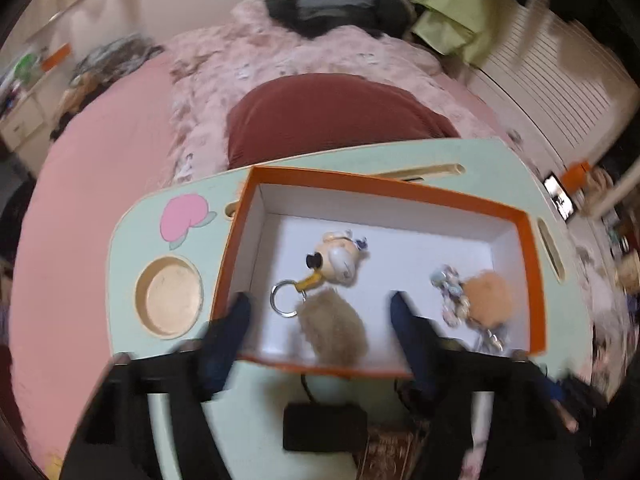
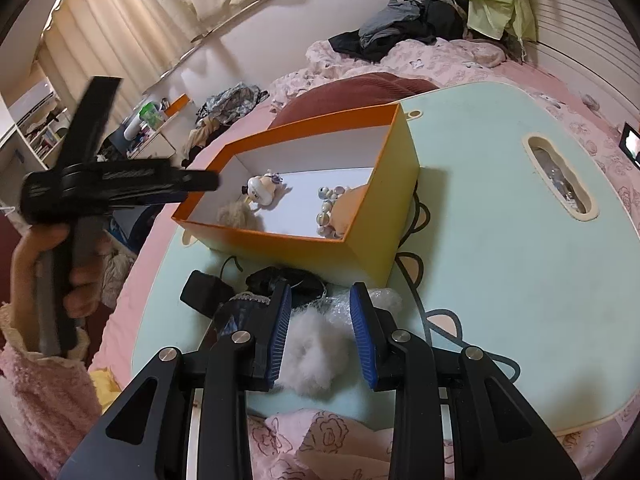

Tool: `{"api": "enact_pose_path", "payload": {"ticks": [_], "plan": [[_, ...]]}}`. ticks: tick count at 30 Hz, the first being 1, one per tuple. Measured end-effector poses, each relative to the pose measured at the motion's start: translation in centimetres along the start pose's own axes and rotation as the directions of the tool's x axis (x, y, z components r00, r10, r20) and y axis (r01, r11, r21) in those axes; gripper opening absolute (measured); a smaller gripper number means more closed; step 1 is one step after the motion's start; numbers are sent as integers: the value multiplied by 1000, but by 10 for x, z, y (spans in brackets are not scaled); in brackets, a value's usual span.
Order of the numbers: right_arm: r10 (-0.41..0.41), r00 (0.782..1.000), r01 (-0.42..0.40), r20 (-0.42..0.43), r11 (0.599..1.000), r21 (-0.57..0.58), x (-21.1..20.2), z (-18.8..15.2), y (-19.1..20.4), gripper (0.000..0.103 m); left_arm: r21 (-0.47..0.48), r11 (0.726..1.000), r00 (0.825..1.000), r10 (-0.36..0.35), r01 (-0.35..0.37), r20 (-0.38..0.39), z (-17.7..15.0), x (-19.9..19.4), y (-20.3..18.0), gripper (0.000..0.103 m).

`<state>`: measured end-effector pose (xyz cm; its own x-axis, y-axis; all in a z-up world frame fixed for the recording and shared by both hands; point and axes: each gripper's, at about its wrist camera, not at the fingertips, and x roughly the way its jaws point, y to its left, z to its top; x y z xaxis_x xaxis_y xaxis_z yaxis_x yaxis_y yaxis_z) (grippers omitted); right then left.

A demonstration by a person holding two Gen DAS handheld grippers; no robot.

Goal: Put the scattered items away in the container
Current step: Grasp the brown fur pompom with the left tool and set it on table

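Your orange box point(image 2: 362, 236) sits open-topped near the middle of the mint lap table point(image 2: 500, 280), so both grippers can drop things in from above. Already inside on the white floor: a cartoon figure keychain point(image 1: 338, 262) with its beige fur pom point(image 1: 334, 330) and key ring point(image 1: 283, 298), plus an orange pom charm point(image 1: 486, 298) with a beaded strand point(image 1: 452, 296) beside it.

Your left gripper point(image 1: 320, 316) hangs over the near wall of the box, jaws spread wide, nothing between them; the beige pom lies below the gap, so it reads as just released, though that's a guess.

Still outside, just in front of the box: a white fluffy pom point(image 2: 316, 354), a black corded item point(image 2: 286, 282), a black flat piece point(image 2: 206, 292), some bubble wrap point(image 2: 340, 300). Your right gripper point(image 2: 320, 340) straddles the white pom, blue pads point(image 2: 280, 328) either side, spread and not yet squeezing. Low approach makes sense for soft fluff. Contact with the pads: cannot tell. Task looks roughly half done.
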<state>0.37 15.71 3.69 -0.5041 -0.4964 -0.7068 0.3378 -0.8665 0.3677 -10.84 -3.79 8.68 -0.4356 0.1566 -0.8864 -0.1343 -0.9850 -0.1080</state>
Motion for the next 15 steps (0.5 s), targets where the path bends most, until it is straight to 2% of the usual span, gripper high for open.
{"api": "enact_pose_path", "payload": {"ticks": [2, 4, 5, 6, 7, 9, 11, 15], "plan": [[-1, 1000, 1, 1, 1000, -1, -1, 0, -1, 32, -31, 999, 999, -13, 11, -38, 1, 11, 4, 75], [-1, 1000, 1, 6, 1000, 4, -2, 0, -2, 32, -13, 1000, 997, -6, 5, -73, 0, 21, 0, 72], [0, 1000, 0, 8, 1000, 9, -2, 0, -3, 32, 11, 1000, 996, 2, -1, -91, -1, 27, -4, 54], [1, 1000, -1, 8, 1000, 13, -2, 0, -4, 32, 29, 999, 993, 18, -15, -118, -2, 33, -8, 43], [3, 1000, -3, 5, 1000, 17, -1, 1, -4, 32, 39, 999, 989, 37, -32, -144, -4, 39, -10, 25], [5, 1000, -5, -1, 1000, 16, 0, 0, -4, 32, 66, 995, 985, 84, -75, -152, -5, 44, -14, 26], [4, 1000, -4, -5, 1000, 6, 0, 1, -2, 32, 79, 993, 984, 99, -88, -147, -3, 45, -16, 25], [3, 1000, -4, -16, 1000, -12, 6, 4, 1, 32, 54, 997, 991, 60, -54, -117, 1, 41, -9, 25]]}}
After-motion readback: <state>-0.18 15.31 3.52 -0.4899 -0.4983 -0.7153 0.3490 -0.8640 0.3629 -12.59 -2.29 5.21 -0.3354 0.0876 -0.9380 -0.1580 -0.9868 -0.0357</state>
